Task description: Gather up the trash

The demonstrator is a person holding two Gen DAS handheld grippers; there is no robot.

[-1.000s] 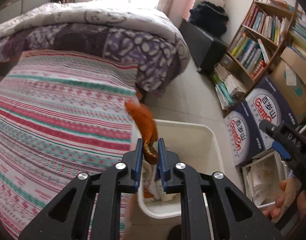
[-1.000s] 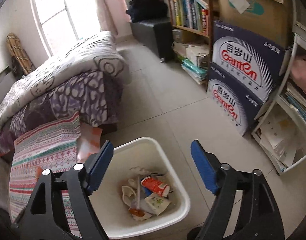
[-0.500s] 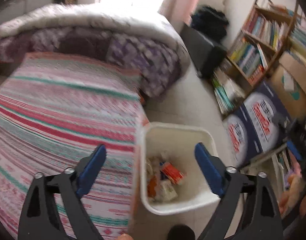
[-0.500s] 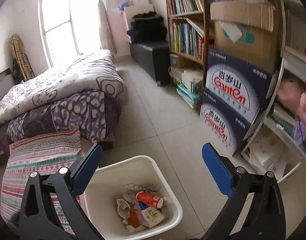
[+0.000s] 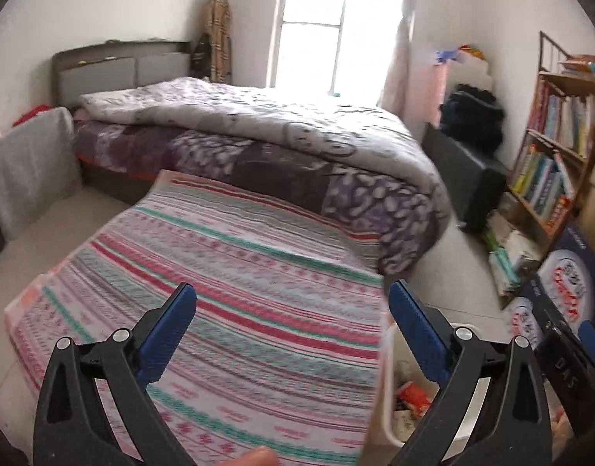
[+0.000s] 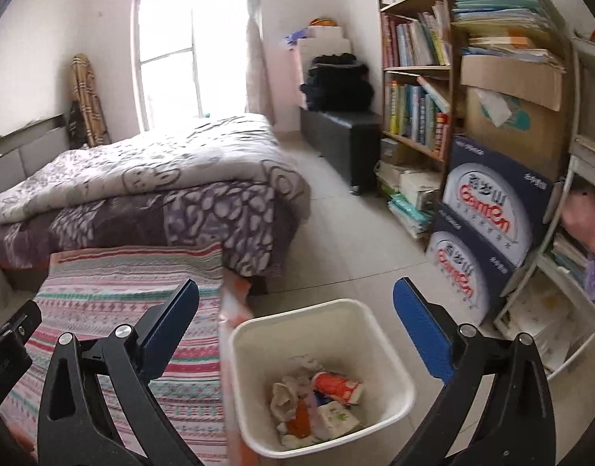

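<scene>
Trash (image 6: 316, 407) lies in the white bin (image 6: 379, 334) on the floor beside the striped bench (image 5: 227, 310), low under the right tool (image 6: 297, 334), with both tools spread wide and empty, the left tool (image 5: 293, 330) over the bench.

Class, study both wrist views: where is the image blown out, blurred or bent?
Left wrist view: window blown out white, striped cover smeared by motion blur, bookshelf bowed by the fisheye. Right wrist view: window glares too, bin fairly sharp, dark corners.
</scene>
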